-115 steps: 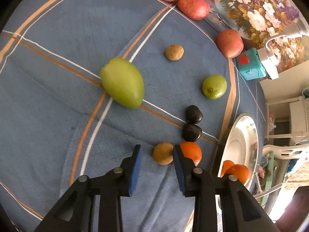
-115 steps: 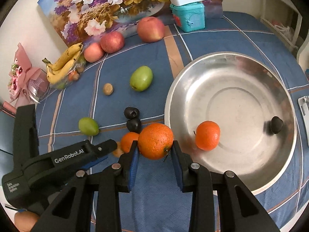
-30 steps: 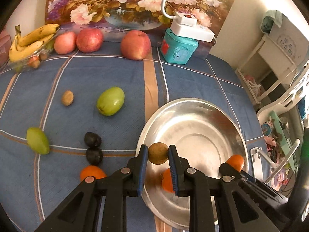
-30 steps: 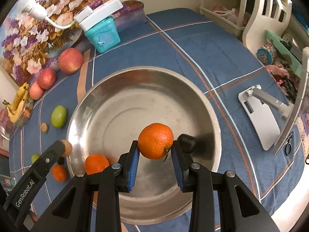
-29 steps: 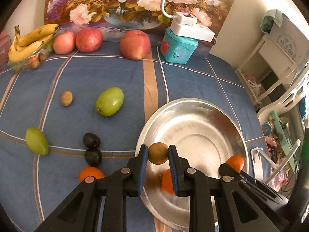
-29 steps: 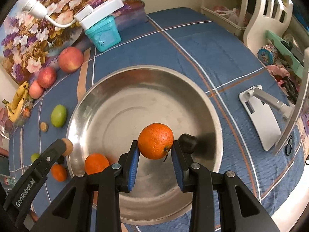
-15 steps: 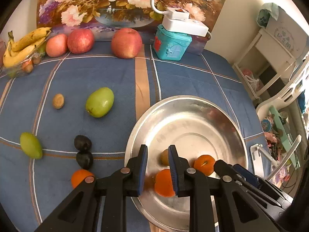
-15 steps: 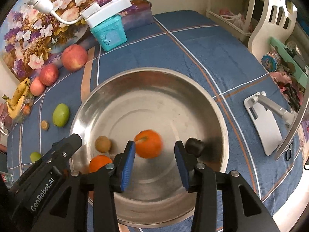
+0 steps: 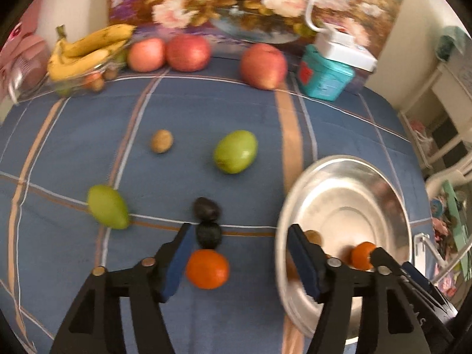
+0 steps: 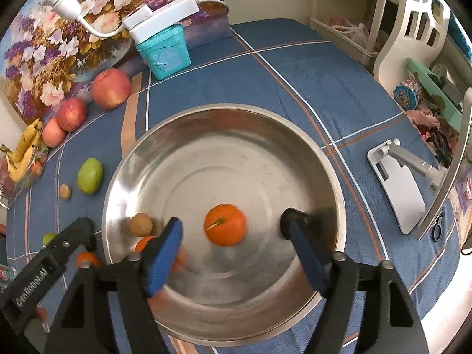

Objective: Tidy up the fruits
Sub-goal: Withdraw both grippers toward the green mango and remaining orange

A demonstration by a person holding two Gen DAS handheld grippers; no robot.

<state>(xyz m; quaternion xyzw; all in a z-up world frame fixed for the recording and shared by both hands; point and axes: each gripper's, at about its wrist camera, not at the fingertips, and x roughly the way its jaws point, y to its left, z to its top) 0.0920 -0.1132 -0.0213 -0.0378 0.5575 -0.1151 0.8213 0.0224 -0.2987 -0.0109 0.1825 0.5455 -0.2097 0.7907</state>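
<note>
A steel bowl (image 10: 224, 124) (image 9: 348, 177) sits on the blue checked cloth. In it lie an orange (image 10: 225, 228), a second orange (image 10: 144, 243), a brown fruit (image 10: 141, 224) and a dark fruit (image 10: 290, 218). My right gripper (image 10: 236, 243) is open and empty above the bowl. My left gripper (image 9: 239, 249) is open and empty above the cloth, left of the bowl. An orange (image 9: 207, 269) lies between its fingers, with two dark fruits (image 9: 208, 233) just beyond. Two green fruits (image 9: 235, 151) (image 9: 107, 206) and a small brown fruit (image 9: 161, 140) lie further out.
Three red apples (image 9: 263, 65) and a bunch of bananas (image 9: 88, 48) line the back by a flower painting. A teal box (image 9: 324, 78) with a white power strip stands at the back right. A white phone stand (image 10: 398, 183) lies right of the bowl.
Both grippers opened. The orange dropped from my right gripper and the brown fruit from my left gripper into the bowl. My left gripper swung left, over the orange on the cloth.
</note>
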